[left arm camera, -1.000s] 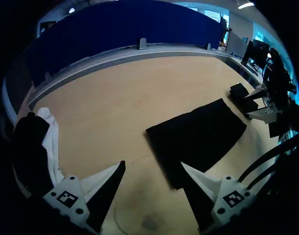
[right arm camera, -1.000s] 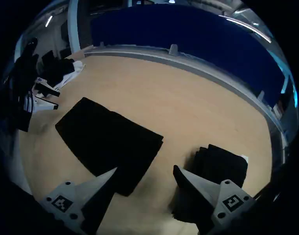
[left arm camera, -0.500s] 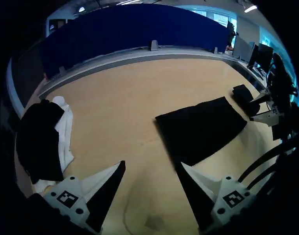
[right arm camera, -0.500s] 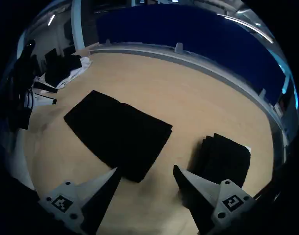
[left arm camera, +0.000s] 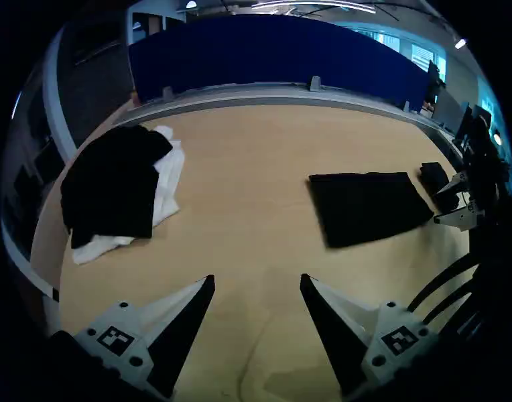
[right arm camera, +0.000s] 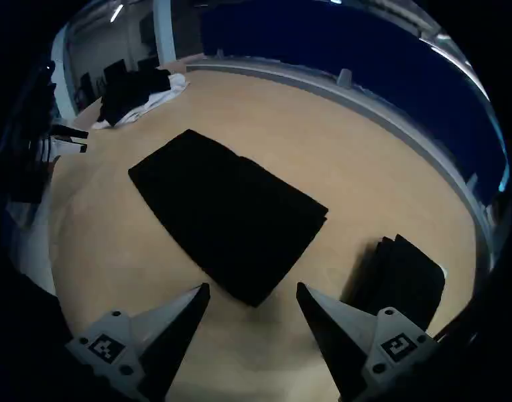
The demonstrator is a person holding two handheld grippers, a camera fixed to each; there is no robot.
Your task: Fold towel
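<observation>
Black towel (right arm camera: pixel 229 218) lies flat on worktop (right arm camera: pixel 363 174). Left gripper (left arm camera: pixel 255 275) and right gripper (right arm camera: pixel 251 285) both released, holding nothing. Folded black stack (right arm camera: pixel 403 278) near towel.

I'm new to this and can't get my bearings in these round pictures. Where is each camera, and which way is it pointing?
Left gripper view: rides on the left gripper, looking along its open fingers across the table; cloth pile left, black towel right, right gripper beyond it.
Right gripper view: rides on the right gripper, open fingers aimed at the black towel; folded stack beside, left gripper far left.
Shared: black towel, cloth pile, folded stack, blue partition.
</observation>
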